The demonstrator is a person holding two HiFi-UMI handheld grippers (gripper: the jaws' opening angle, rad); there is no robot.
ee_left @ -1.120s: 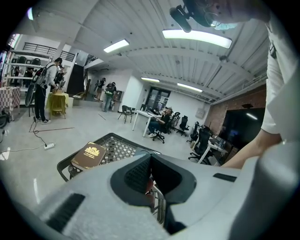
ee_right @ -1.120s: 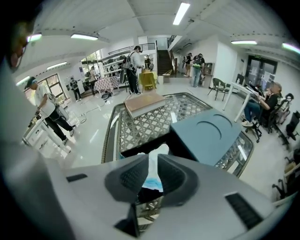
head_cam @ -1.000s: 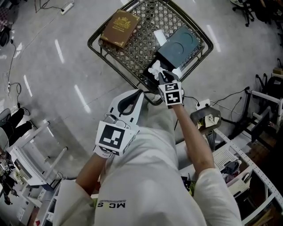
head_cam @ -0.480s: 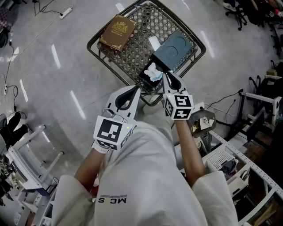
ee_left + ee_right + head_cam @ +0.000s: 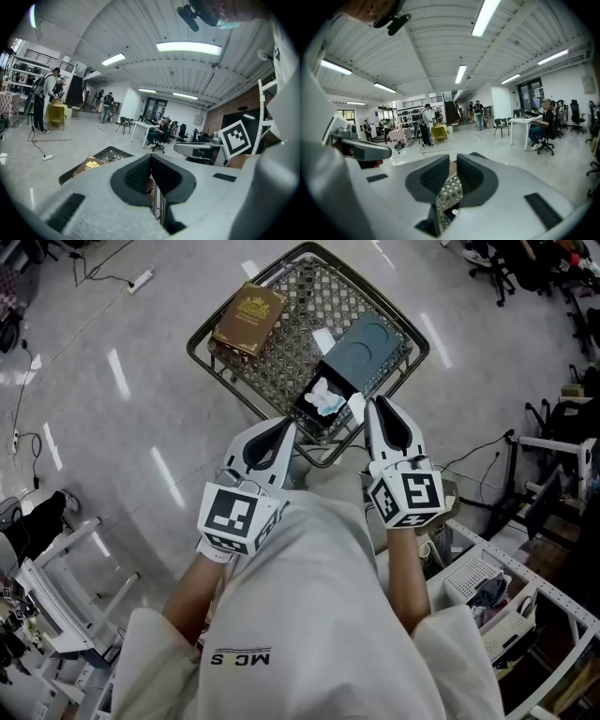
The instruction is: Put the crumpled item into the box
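Observation:
A crumpled white item (image 5: 325,396) lies inside the open dark box (image 5: 306,414), which sits in a wire basket (image 5: 201,341) on the floor. The box's dark teal lid (image 5: 373,341) rests just behind it. My right gripper (image 5: 376,407) hovers just right of the box, its jaws a narrow gap apart with nothing between them; in the right gripper view (image 5: 451,161) only basket mesh shows through the gap. My left gripper (image 5: 284,430) is shut and empty, near the basket's front rim, left of the box. Its tips (image 5: 150,157) meet.
A brown gold-printed box (image 5: 247,317) lies at the basket's far left corner, also seen as the brown box (image 5: 92,164). White shelving (image 5: 525,601) stands at the right, a white rack (image 5: 56,568) at the left. A power strip (image 5: 141,279) and cables lie on the floor.
The right gripper let go of the crumpled item, which now lies in the box, and drew back toward me and to the right. The left gripper barely moved.

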